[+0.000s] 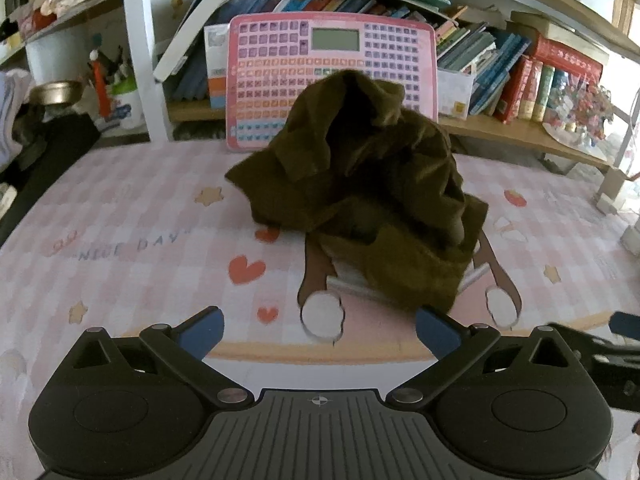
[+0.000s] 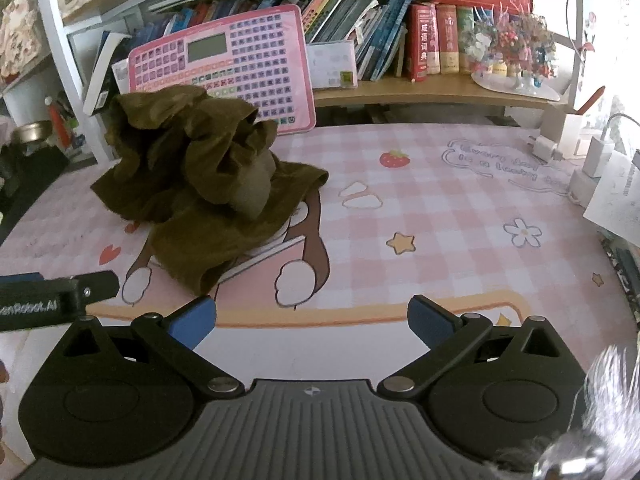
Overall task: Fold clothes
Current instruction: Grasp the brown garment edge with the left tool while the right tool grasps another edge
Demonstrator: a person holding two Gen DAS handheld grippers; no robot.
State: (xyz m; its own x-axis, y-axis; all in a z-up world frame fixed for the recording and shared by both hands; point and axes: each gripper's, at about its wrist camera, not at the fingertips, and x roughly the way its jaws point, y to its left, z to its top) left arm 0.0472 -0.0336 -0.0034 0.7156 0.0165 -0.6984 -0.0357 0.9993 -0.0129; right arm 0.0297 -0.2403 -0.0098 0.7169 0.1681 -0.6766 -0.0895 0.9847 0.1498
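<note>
garment (image 1: pixel 368 192): crumpled heap on the pink mat (image 2: pixel 440 208), far of both grippers | left gripper (image 1: pixel 318 332): jaws apart, empty, nearer, heap straight ahead | right gripper (image 2: pixel 312 320): jaws apart, empty, heap far-left

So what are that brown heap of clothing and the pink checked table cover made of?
The brown garment looks like soft matte woven cloth, maybe cotton: it crumples in limp folds without shine. The pink checked mat seems smooth printed plastic or vinyl: flat, with a faint sheen.
</note>
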